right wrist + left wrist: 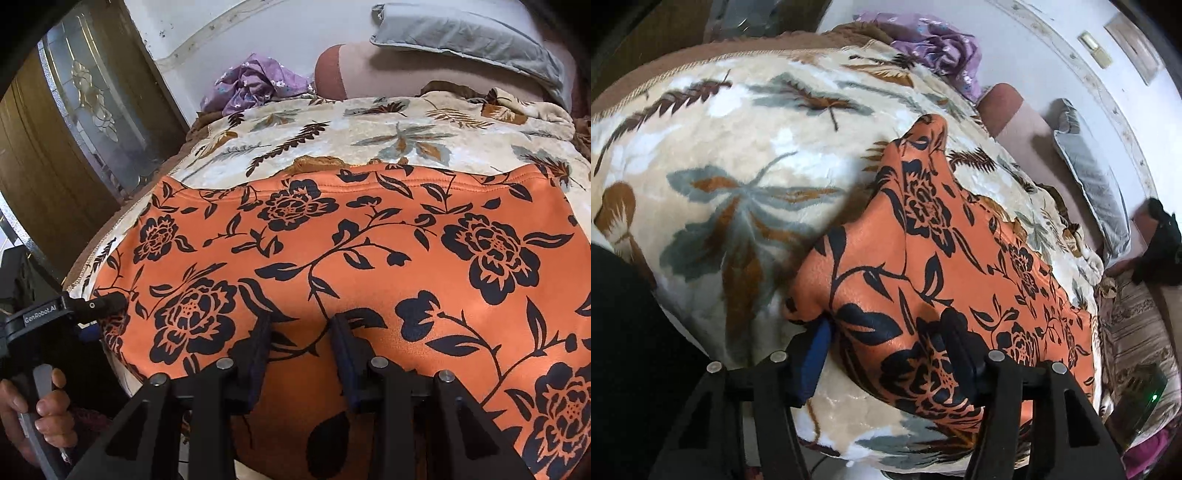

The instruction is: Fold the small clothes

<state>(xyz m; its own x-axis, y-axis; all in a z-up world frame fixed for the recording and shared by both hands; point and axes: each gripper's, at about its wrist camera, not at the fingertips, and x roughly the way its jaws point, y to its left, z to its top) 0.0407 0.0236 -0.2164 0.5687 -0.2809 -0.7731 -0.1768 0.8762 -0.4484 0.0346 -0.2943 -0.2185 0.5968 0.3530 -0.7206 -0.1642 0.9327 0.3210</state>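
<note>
An orange garment with a black flower print (953,266) lies on a cream leaf-patterned blanket (720,177). In the right wrist view the garment (351,251) is spread wide across the blanket (369,136). My left gripper (890,332) is open, its fingers astride the garment's near corner; cloth bulges between them. It also shows at the garment's left edge in the right wrist view (99,306), held by a hand. My right gripper (301,325) is open, its fingers resting on the garment's near part.
A crumpled purple cloth (255,83) lies at the blanket's far edge. A grey pillow (472,40) rests on a brown bolster (369,74) by the wall. A wooden door with a glass panel (92,110) stands at left. A black object (1160,251) sits at far right.
</note>
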